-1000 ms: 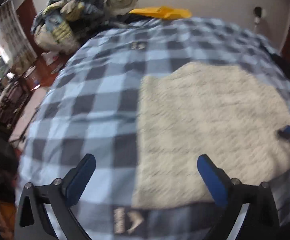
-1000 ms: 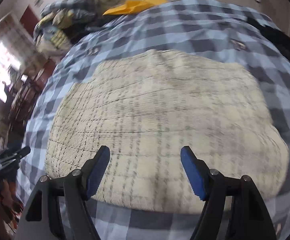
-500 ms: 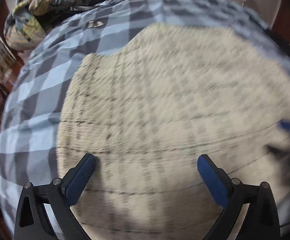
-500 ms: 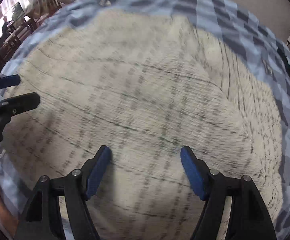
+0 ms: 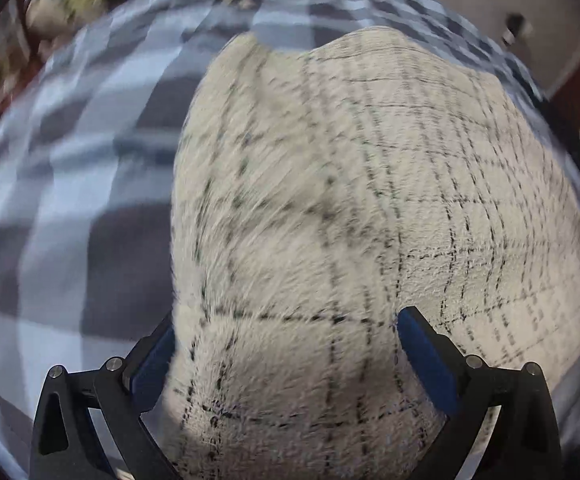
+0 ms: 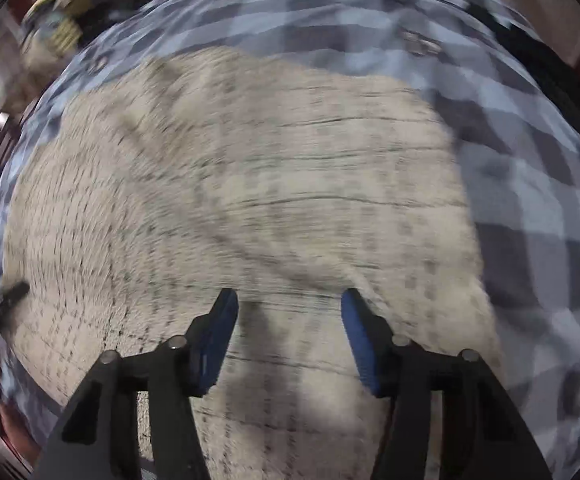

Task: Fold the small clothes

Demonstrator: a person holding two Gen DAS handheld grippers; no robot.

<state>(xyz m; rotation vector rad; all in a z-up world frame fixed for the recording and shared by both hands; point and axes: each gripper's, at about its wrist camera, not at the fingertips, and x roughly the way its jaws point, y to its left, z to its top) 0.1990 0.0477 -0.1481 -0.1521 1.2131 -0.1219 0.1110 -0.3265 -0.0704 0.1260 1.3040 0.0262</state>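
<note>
Item: cream checked fleece garment [image 5: 369, 200], spread on the blue plaid bed cover [image 5: 70, 200]. My left tool [image 5: 286, 344], jaws spread, straddles its near corner; my right tool [image 6: 290, 320], parted and ungripped, sits over its near hem. Risk, as I judge it: thick pile slips, so the fold skews.

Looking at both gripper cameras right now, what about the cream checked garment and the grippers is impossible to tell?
- Left wrist view: the cream garment covers part of the left gripper's left finger; grip unclear.
- Right wrist view: motion blur; whether the right gripper touches the garment is unclear.
- Both views: bottom edge crops the garment's near hem.
- Garment type: unreadable.
</note>
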